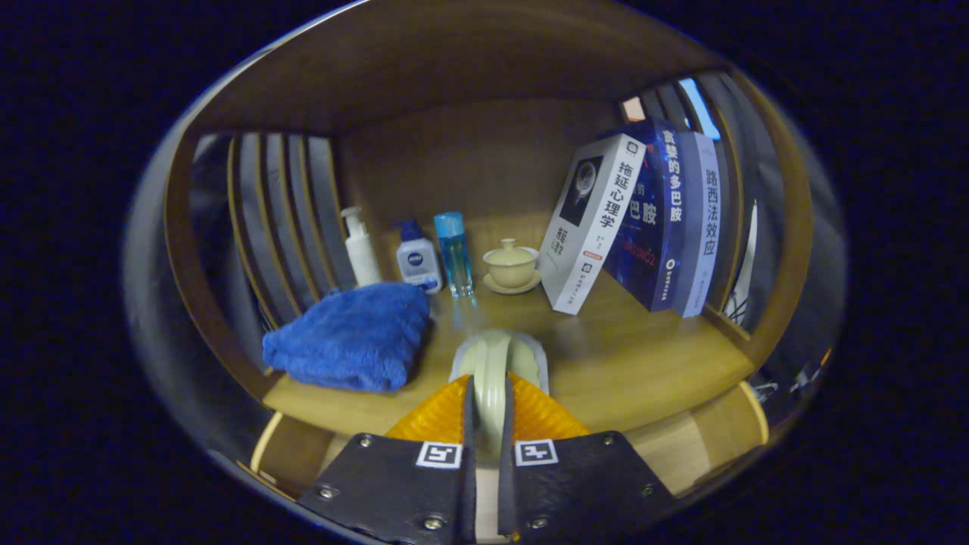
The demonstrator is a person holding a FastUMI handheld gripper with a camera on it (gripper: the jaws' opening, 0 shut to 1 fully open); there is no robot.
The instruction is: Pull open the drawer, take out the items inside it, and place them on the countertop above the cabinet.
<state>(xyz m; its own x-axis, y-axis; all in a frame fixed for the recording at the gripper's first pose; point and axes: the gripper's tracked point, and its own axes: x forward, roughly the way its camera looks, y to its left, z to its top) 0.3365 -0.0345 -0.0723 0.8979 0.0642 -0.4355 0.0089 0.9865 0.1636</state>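
Here the gripper [485, 424] has its fingers closed nearly together on a pale, rounded item [496, 363], seemingly a cup or dish held edge-on; both fingers press its sides and it juts ahead at 12 o'clock. It sits low over the front of the bench [643, 378], so the step in hand looks like the placing of one thing taken from the drawer.

At 10 o'clock, just beside the item, a blue towel [352, 337] lies in a heap. Further off stand a pump bottle [360, 250], a small bottle [418, 263] and a blue bottle [453, 253], then a lidded cup [512, 265] at 12, with leaning books [643, 219] at 2.

The next move likely calls for lowering the item onto bare wood between towel and books, then parting the fingers.
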